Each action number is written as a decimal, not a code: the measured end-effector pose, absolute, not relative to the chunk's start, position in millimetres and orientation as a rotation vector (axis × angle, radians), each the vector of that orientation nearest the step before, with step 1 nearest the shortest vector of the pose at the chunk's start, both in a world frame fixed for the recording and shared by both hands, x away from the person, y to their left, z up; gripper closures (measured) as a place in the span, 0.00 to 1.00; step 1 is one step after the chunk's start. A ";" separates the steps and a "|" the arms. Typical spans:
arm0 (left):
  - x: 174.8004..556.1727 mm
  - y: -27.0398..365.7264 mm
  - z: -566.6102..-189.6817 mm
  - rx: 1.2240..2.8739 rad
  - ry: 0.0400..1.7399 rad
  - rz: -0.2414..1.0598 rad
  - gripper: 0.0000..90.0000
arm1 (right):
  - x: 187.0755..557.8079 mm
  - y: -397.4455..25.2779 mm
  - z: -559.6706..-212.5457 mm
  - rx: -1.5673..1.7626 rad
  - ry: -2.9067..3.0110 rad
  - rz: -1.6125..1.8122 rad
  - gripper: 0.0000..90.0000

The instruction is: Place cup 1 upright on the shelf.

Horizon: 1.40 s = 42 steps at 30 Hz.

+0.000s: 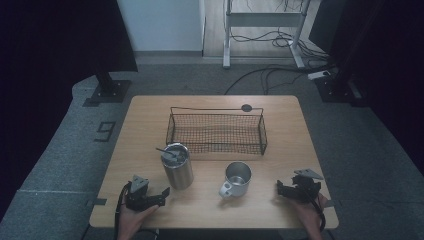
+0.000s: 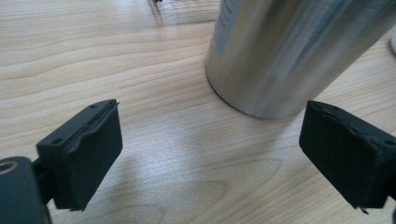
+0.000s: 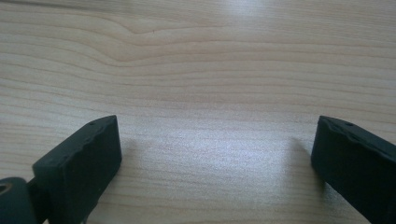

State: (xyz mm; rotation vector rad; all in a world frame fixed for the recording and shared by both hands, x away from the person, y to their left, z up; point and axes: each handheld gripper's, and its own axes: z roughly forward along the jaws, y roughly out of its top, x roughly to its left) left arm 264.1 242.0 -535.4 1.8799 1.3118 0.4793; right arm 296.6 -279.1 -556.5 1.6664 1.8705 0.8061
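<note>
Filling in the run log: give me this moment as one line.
left gripper: open, near steel tumbler | right gripper: open, over bare table | mug: untouched | wire basket: empty

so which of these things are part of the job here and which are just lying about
In play:
left gripper, open, facing the steel tumbler
right gripper, open, nearest the metal mug

Lying about:
wire basket, apart from both grippers
black disc at the table's far edge
cables on the floor

High view looks down over the table (image 1: 150, 110); both gripper views skim its wood close-up.
</note>
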 end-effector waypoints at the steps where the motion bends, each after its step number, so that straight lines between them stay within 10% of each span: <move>1: 263.5 242.0 -534.8 1.872 1.313 0.480 0.06 | 296.6 -279.1 -556.5 1.666 1.870 0.806 0.01; 42: 289.4 189.1 -474.1 1.804 1.145 0.500 0.00 | 290.5 -283.6 -556.1 1.642 1.879 0.823 0.06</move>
